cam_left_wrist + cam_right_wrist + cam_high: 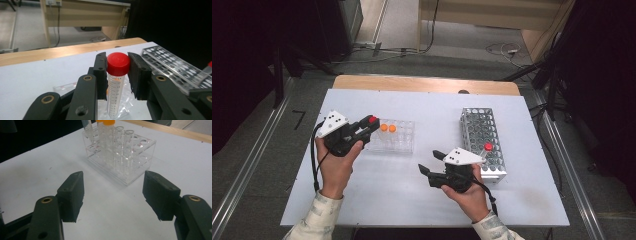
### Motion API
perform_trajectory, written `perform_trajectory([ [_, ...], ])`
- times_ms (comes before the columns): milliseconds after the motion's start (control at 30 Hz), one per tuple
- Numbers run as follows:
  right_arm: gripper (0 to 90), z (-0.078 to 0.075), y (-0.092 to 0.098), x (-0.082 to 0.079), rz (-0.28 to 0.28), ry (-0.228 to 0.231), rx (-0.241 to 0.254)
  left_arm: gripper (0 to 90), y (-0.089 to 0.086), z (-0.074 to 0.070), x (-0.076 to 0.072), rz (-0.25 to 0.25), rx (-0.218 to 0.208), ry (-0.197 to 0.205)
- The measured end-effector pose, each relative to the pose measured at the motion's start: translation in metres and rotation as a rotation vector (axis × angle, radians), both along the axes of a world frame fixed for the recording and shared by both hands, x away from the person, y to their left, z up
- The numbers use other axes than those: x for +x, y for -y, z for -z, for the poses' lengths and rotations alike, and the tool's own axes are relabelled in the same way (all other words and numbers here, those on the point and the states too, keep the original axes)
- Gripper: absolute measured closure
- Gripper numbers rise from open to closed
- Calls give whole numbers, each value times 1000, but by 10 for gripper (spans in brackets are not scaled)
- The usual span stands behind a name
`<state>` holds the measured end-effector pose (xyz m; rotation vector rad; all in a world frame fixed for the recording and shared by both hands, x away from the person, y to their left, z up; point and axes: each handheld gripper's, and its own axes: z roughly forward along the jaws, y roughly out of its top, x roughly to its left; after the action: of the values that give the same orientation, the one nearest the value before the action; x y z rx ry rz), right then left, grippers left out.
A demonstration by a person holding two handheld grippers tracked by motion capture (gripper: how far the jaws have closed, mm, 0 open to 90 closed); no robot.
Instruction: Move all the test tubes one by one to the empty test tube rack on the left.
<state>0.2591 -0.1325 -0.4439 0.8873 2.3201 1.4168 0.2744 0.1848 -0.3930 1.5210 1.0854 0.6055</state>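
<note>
- The white table [377,200] carries two racks, well apart: a metal mesh rack [476,125] on your right and a clear plastic rack [399,142] on your left.
- The metal mesh rack holds one red-capped tube [488,147] near its front.
- The clear plastic rack holds two orange-capped tubes [388,128] at its left end.
- Your right gripper [430,162] sits just left of the metal rack, jaws apart with nothing between them, facing the clear rack.
- Your left gripper [371,123] is clamped on a red-capped centrifuge tube [116,85], held upright just by the clear rack's left end.
</note>
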Motion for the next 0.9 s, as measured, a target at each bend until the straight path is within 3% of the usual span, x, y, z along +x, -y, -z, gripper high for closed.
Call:
perform_trajectory([
  [567,322,-2,7,0,6,7,11,708,-13,0,18,-65,-8,0],
  [900,323,-3,9,-1,8,13,16,707,-5,6,21,-81,70,4],
])
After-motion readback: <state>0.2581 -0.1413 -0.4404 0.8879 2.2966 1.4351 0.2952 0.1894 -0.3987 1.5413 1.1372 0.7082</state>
